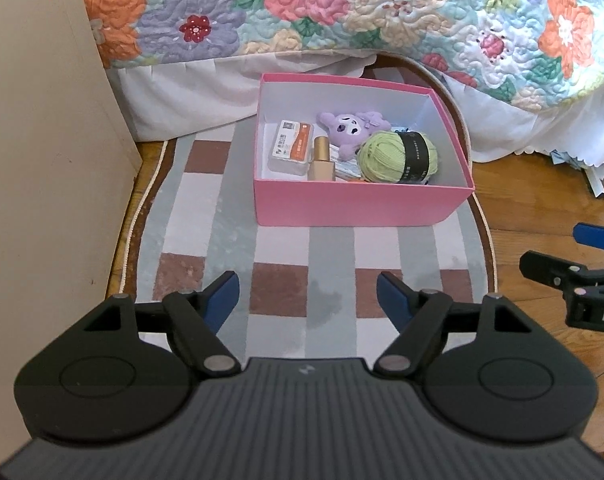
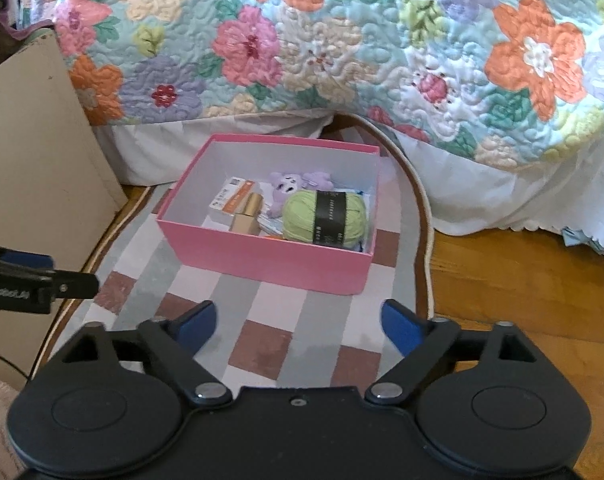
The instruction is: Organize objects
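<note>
The left claw (image 1: 307, 300) stands wide apart, with nothing between its blue pads (image 1: 224, 300); only the checked rug (image 1: 206, 208) shows through the gap. It grips nothing and touches nothing, and hangs over the near part of the rug, short of the pink box (image 1: 357, 206).

The right claw (image 2: 298, 330) is also spread wide and empty, its pads (image 2: 196, 330) clear of everything, over the rug's near end and apart from the box. Each claw shows at the edge of the other's view, side by side and not touching.

The box sits on the rug, open at the top, close to the bed skirt (image 1: 190, 92) under the flowered quilt (image 1: 381, 12). Inside lie a green yarn ball (image 1: 397, 156) with a black band, a purple plush (image 1: 351, 128) behind it, a white and orange packet (image 1: 292, 146) at the left, and a gold-capped bottle (image 1: 321, 158) beside the packet. A beige board (image 1: 42, 140) stands left of the rug, on the wood floor (image 1: 541, 208).
</note>
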`<state>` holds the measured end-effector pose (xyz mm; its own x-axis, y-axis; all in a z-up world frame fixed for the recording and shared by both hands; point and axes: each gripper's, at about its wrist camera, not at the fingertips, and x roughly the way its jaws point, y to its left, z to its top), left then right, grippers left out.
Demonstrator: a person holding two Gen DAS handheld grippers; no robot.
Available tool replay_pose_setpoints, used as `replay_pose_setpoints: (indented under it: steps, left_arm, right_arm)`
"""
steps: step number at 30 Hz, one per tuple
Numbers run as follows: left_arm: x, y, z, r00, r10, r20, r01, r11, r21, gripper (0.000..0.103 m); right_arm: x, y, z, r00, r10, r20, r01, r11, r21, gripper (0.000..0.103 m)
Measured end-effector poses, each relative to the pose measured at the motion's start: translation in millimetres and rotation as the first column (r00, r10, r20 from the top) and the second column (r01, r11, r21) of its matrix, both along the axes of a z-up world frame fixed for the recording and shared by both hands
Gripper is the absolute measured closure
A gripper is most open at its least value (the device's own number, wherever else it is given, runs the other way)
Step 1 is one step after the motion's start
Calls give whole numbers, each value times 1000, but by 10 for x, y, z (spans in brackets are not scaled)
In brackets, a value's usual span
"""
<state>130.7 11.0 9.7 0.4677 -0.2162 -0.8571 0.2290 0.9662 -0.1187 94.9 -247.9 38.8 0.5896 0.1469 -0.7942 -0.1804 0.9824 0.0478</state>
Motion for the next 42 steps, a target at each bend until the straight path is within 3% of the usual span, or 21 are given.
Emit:
replay_pose_setpoints:
  steps: [7, 18, 32, 42]
  left_arm:
    - [24, -10, -42, 1000, 8, -6, -8, 1000, 13, 20]
    - [-37, -38, -19, 1000, -10, 4, 10, 1000, 19, 1]
    - [-65, 114, 53, 999, 26, -24, -27, 999, -24, 1]
    - [-114, 94, 88, 999, 30, -11, -30, 1000, -5, 0]
  right_arm:
    - [-4, 4, -48, 999, -31, -32, 30, 999, -25, 7]
    - [-39, -26, -31, 997, -36, -69, 37, 999, 14, 1]
    - [-58, -84, -53, 993, -62, -97, 63, 998, 9, 0]
    - [-71, -145, -75, 988, -97, -117, 100, 995, 22, 0]
